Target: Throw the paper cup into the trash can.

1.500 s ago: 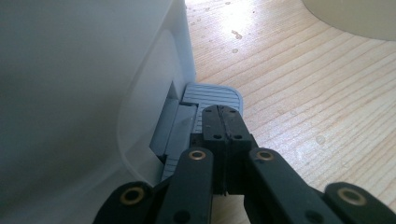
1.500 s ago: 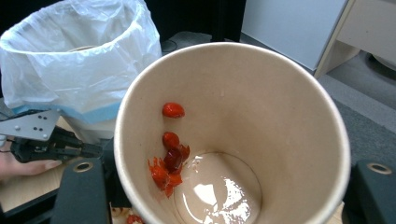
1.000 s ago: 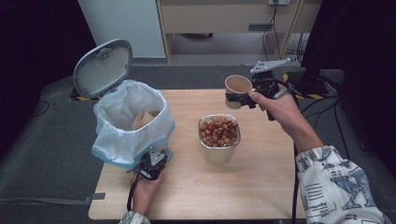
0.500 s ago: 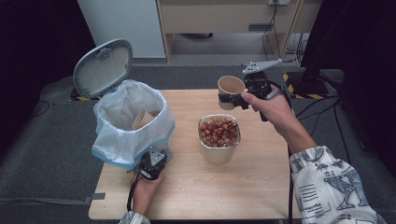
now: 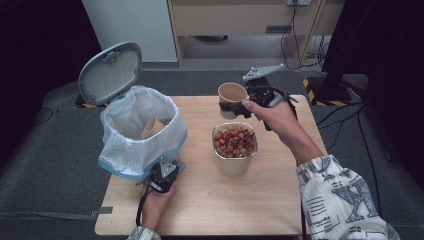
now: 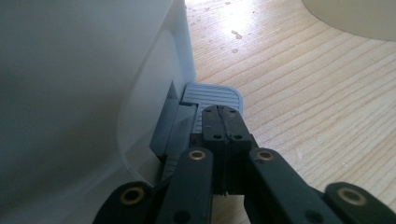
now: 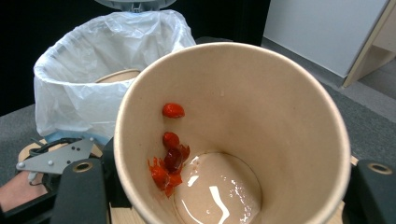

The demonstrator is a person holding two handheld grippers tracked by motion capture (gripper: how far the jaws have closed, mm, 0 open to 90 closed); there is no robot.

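A tan paper cup is held up above the far part of the light wooden table, just beyond the square metal tin. The right gripper has its jaws closed on the cup's sides, one black jaw either side of it in the right gripper view. The cup is tipped so that its mouth faces the gripper's camera and its long axis runs away from the hand toward the bin. Inside, a few bits of wet red peel cling to the wall and the bottom shines with a film of liquid.

The tin is filled nearly to its rim with reddish-brown pieces and stands on the table between the two hands.

On the left of the table sits a small white pedal bin lined with a pale plastic bag, its grey lid standing open. Another tan paper cup lies on its side in the bag.

The left gripper has its jaws pressed together with nothing between them, resting on the bin's ribbed grey pedal.

Around the table is dark grey carpet, with a white cabinet and wooden shelving behind and cables trailing at the right.
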